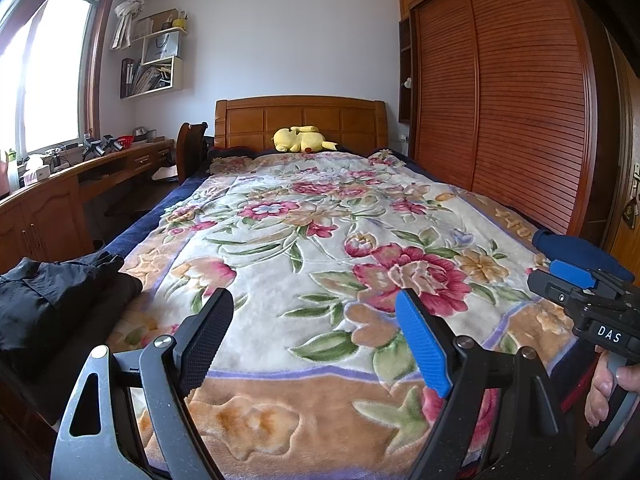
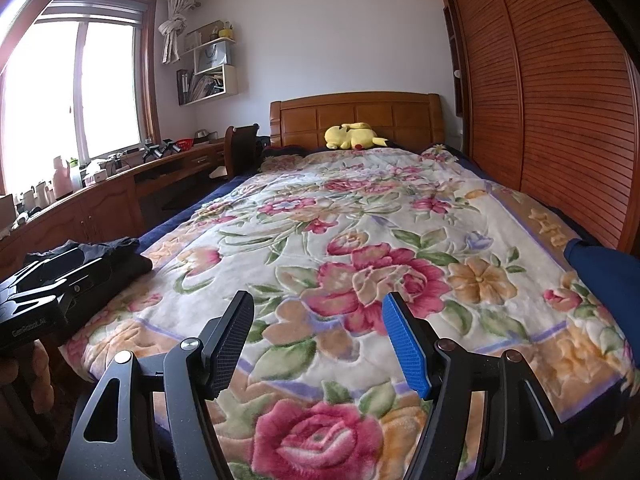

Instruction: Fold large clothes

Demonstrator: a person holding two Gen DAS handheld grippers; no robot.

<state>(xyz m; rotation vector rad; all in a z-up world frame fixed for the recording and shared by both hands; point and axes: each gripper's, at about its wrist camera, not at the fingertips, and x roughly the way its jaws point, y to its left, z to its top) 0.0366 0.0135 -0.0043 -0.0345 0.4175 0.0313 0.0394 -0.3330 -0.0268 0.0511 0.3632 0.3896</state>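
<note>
Both tongs, left tongs [image 1: 316, 344] and right tongs [image 2: 318, 346], hang spread and empty over the bed's floral blanket [image 1: 320, 240]; dark clothes [image 1: 52, 300] lie on its near-left corner, a yellow plush toy [image 1: 302, 139] by the headboard.

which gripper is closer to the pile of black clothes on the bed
Left. The left gripper hangs open just right of the black clothes; the right gripper, also open, sits farther right, beyond the left one.
</note>
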